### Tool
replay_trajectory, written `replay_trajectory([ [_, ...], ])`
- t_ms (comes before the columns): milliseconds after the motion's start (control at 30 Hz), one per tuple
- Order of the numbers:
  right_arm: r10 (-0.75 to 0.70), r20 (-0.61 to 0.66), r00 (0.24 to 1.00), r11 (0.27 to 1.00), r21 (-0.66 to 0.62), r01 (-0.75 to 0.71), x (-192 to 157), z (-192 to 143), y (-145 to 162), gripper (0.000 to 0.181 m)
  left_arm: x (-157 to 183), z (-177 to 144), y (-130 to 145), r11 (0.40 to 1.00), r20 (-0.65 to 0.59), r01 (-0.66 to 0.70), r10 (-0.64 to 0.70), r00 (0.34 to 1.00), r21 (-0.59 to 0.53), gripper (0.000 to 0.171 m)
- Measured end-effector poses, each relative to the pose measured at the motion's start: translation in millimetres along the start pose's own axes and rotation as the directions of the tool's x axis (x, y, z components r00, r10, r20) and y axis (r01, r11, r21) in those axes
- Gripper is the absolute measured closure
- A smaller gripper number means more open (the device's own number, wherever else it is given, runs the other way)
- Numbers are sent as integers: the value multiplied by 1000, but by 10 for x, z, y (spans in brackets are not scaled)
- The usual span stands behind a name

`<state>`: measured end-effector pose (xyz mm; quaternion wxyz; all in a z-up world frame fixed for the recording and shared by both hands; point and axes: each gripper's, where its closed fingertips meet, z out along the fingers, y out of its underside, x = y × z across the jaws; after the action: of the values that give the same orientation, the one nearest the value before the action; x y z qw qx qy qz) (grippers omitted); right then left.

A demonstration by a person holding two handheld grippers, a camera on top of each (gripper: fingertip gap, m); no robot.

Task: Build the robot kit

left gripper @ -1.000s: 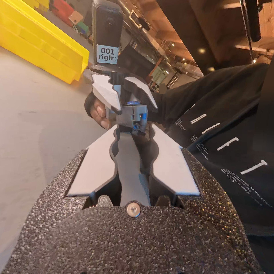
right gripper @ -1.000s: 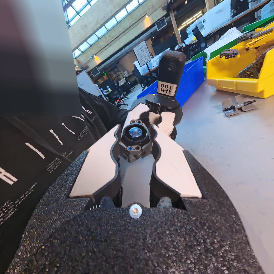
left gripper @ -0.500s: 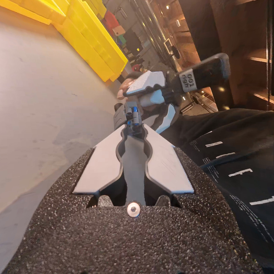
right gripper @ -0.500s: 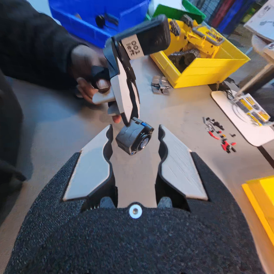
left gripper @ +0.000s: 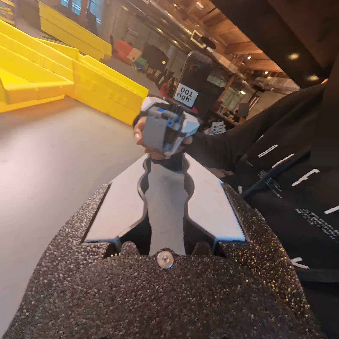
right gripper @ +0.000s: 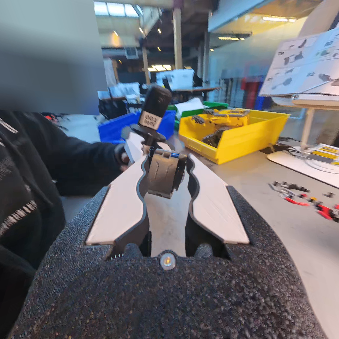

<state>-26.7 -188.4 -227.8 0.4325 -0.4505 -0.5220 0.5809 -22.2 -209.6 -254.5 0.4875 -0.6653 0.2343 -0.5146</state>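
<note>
A small grey block assembly (right gripper: 162, 177) with blue pins and a black part sits between the fingertips of my right gripper (right gripper: 167, 157), which is shut on it above the grey table (right gripper: 256, 183). In the left wrist view the same assembly (left gripper: 156, 132) shows farther off between the right gripper's white fingers (left gripper: 189, 126). My left gripper (left gripper: 166, 156) is open and empty, just short of the assembly and not touching it. In the right wrist view the left gripper's white finger (right gripper: 134, 148) shows just behind the assembly, held by a hand in a black sleeve (right gripper: 82, 156).
A yellow bin (right gripper: 238, 145) with yellow and black model parts and a blue bin (right gripper: 113, 128) stand at the back. Small red and black loose parts (right gripper: 311, 200) lie right, near a white pad (right gripper: 302, 165) and a sheet on a stand (right gripper: 302, 64). More yellow bins (left gripper: 100, 88) stand left. Only a small space, under 4 cm, lies between the two pairs of fingers.
The assembly passed from my left gripper to my right: the left opened and drew back, the right closed on it. Both grippers turned back upright.
</note>
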Motion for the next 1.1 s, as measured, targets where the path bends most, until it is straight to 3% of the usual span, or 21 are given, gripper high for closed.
replay_trajectory([
  [100,44,84,995,995,84,-51,-138,90,-76,141,60,83,31,1000,-21,-22,22,1000,5,121],
  [267,66,173,983,994,72,-79,-265,215,10,141,99,98,41,994,-5,-106,106,994,3,138],
  [567,-60,135,989,986,-144,79,-112,209,174,140,-161,35,137,976,143,-194,207,968,-103,139],
  [1000,-149,121,981,978,-128,164,-11,232,342,142,-357,-24,241,958,200,-219,254,946,-182,138],
  [1100,-277,77,958,940,-187,287,75,233,457,142,-368,-116,262,977,148,-105,133,980,-184,122],
])
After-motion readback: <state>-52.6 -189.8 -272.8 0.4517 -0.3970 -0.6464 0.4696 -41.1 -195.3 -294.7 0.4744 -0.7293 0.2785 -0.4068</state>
